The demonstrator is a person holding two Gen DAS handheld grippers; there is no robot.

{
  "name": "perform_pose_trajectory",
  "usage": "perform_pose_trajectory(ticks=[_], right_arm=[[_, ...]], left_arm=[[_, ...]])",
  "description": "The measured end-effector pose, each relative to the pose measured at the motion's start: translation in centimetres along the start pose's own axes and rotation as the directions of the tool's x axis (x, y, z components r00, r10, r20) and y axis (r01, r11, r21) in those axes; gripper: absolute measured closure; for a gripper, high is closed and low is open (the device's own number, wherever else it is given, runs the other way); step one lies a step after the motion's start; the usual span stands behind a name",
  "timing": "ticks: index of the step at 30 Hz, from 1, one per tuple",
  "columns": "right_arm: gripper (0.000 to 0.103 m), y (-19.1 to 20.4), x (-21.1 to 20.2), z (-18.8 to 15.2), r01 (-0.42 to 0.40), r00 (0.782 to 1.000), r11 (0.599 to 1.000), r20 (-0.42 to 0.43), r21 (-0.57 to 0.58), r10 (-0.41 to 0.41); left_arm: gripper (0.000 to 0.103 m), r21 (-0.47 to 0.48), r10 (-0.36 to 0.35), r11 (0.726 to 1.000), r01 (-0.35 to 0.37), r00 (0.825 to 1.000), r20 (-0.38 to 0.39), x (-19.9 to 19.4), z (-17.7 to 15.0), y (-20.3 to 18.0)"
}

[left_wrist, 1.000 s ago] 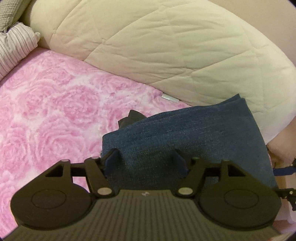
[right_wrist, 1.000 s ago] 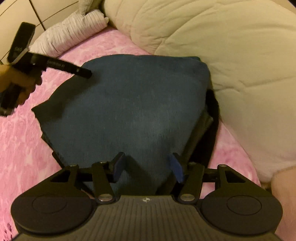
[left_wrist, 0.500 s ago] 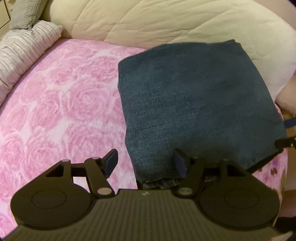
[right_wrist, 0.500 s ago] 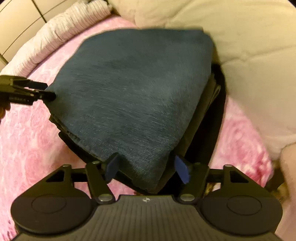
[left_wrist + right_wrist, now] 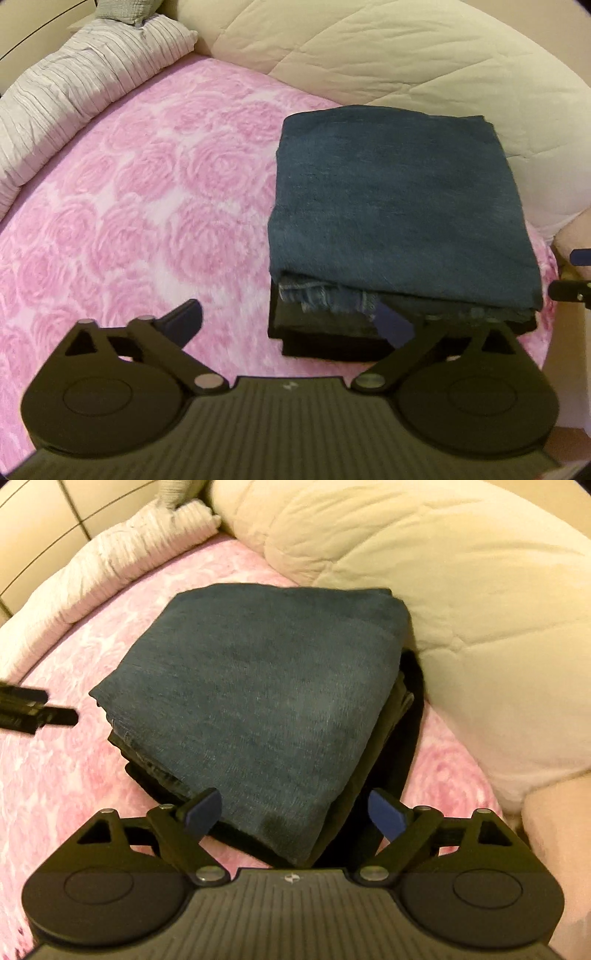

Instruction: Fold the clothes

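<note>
While lying folded into a flat rectangle, the dark blue denim garment [image 5: 399,206] is resting on a black folded garment [image 5: 325,336], both sitting on the pink rose-patterned bedspread [image 5: 147,206] toward its far edge, just beside the cream quilted duvet [image 5: 406,59]; a white ribbed pillow [image 5: 81,85] is lying along the bedspread's left edge. The left gripper [image 5: 291,325] is hovering with fingers spread wide and gripping nothing, and the right gripper [image 5: 295,812] is likewise standing wide, its blue-padded fingertips [image 5: 205,808] flanking the denim's near corner.
</note>
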State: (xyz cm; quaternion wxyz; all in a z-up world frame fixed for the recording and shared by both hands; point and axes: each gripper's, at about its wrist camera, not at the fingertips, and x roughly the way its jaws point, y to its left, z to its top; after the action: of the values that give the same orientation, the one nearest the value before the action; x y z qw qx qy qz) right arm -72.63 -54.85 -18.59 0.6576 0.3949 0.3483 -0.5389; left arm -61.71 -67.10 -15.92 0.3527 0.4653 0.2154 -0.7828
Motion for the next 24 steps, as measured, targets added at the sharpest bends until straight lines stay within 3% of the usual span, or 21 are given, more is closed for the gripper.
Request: perform_pose_trajectory(ticks=[5, 10, 15, 20, 24], right_arm=[[0.014, 1.4, -2.2, -1.1, 0.021, 1.000, 0.997, 0.010, 0.071, -0.022], [0.014, 3.7, -5.9, -3.2, 0.054, 0.996, 0.989, 0.064, 0.137, -0.063], [0.014, 7.9, -10.8, -7.1, 0.106, 0.977, 0.962, 0.154, 0.250, -0.148], [0.014, 12.4, -14.8, -11.5, 0.123, 0.962, 0.931, 0.191, 0.343, -0.197], [0.014, 15.8, -16.6, -13.7, 0.142, 0.955, 0.929, 0.201, 0.342, -0.220]], left_arm=[[0.001, 0.009, -0.012, 1.000, 0.012, 1.000, 0.016, -2.0, -1.4, -0.4], [0.001, 0.022, -0.030, 0.999, 0.029, 0.996, 0.084, -5.3, -4.0, -0.4], [0.001, 0.011, -0.128, 0.992, 0.127, 0.985, 0.117, -9.4, -7.4, 0.7], [0.001, 0.067, -0.157, 0.987, 0.149, 0.977, 0.144, -14.2, -11.2, 1.7], [0.001, 0.072, -0.162, 0.986, 0.153, 0.976, 0.143, -16.5, -14.0, 2.7]])
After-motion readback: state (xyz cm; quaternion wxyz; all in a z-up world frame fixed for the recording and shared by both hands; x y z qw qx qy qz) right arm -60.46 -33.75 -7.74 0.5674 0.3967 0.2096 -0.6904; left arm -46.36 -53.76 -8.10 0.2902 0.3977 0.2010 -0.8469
